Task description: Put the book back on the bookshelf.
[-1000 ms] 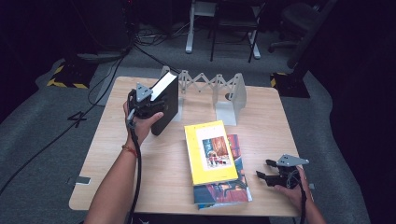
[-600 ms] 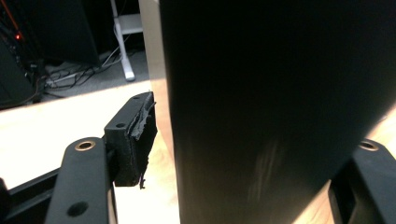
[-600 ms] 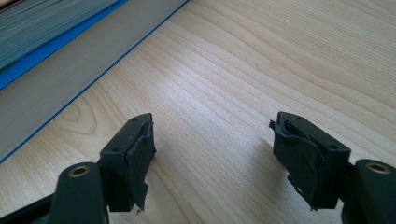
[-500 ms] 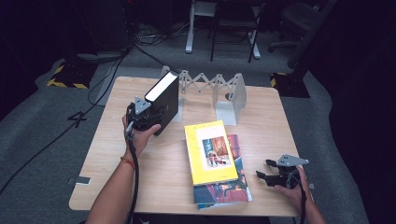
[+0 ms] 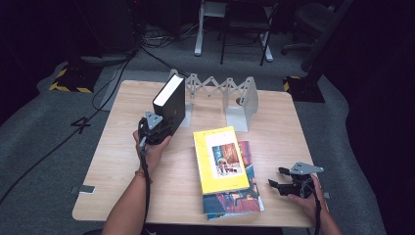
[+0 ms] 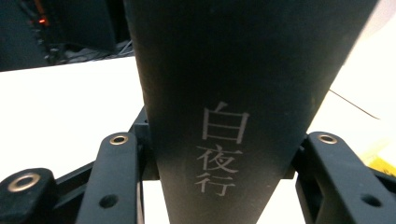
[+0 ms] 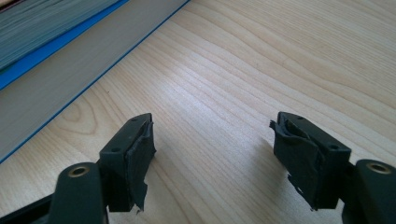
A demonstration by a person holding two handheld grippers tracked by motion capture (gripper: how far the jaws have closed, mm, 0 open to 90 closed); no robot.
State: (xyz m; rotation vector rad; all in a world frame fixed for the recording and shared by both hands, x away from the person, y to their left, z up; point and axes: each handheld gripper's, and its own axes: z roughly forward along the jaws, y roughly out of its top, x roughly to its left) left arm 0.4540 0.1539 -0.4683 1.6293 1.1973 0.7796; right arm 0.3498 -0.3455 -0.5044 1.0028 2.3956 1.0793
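One book in hand: clamping the black book by its spine with the left gripper, just now squeezing the jaws further shut with the book between them and pressing on both covers. Standing it upright at the far left of the table, spine facing near, just beside the left end of the folding book rack. Keeping the grip square and low, settling the bottom edge flat on the wood, then nudging it right against the rack's end plate before loosening anything; guarding against a tip toward the near side. Resting the right gripper at the near right, jaws spread and holding nothing, apart from the yellow book lying flat on a colourful book.
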